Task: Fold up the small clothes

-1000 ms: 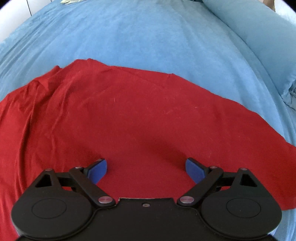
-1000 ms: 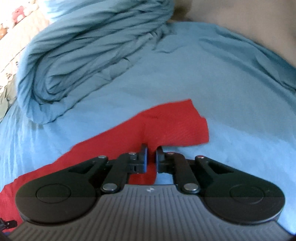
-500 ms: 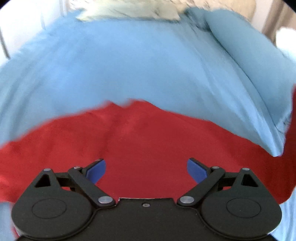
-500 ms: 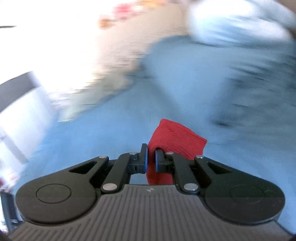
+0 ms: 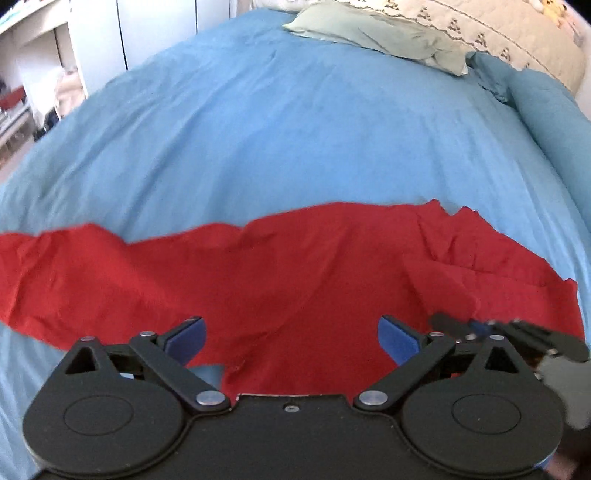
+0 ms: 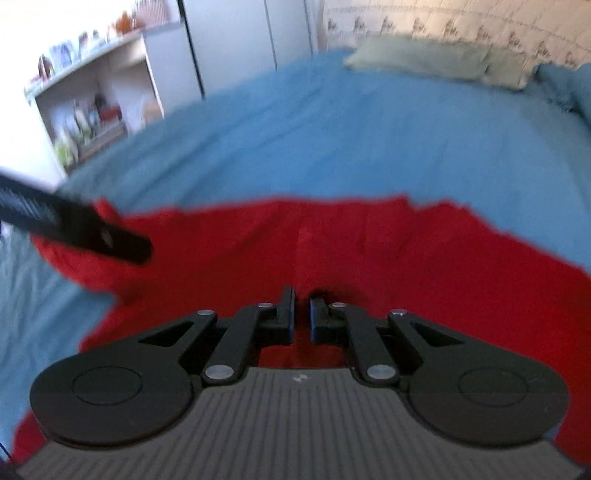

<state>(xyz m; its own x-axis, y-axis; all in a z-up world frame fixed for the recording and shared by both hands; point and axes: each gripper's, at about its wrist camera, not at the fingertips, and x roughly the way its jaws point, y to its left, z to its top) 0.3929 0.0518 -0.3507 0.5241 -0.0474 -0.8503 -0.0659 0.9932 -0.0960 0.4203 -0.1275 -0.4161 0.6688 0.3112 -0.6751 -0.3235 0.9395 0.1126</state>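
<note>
A red garment [image 5: 295, 273] lies across the blue bed sheet [image 5: 295, 129], folded over into a long band. My left gripper [image 5: 291, 336] is open and empty just above its near edge. My right gripper [image 6: 302, 314] is nearly shut, its fingers a narrow gap apart, low over the red garment [image 6: 369, 251]; I cannot make out cloth between them. It also shows in the left wrist view [image 5: 480, 328] at the garment's right end. The left gripper shows as a blurred dark bar in the right wrist view [image 6: 74, 229].
Pale green pillows [image 5: 376, 33] and a patterned headboard [image 5: 498, 37] are at the far end. A rolled blue duvet [image 5: 546, 110] lies at the right. White wardrobe doors [image 6: 229, 40] and shelves [image 6: 85, 107] stand beyond the bed's left side.
The right gripper carried the garment's corner up and over onto the cloth, folding it. Both views tilted up toward the headboard. The left gripper stayed open.
</note>
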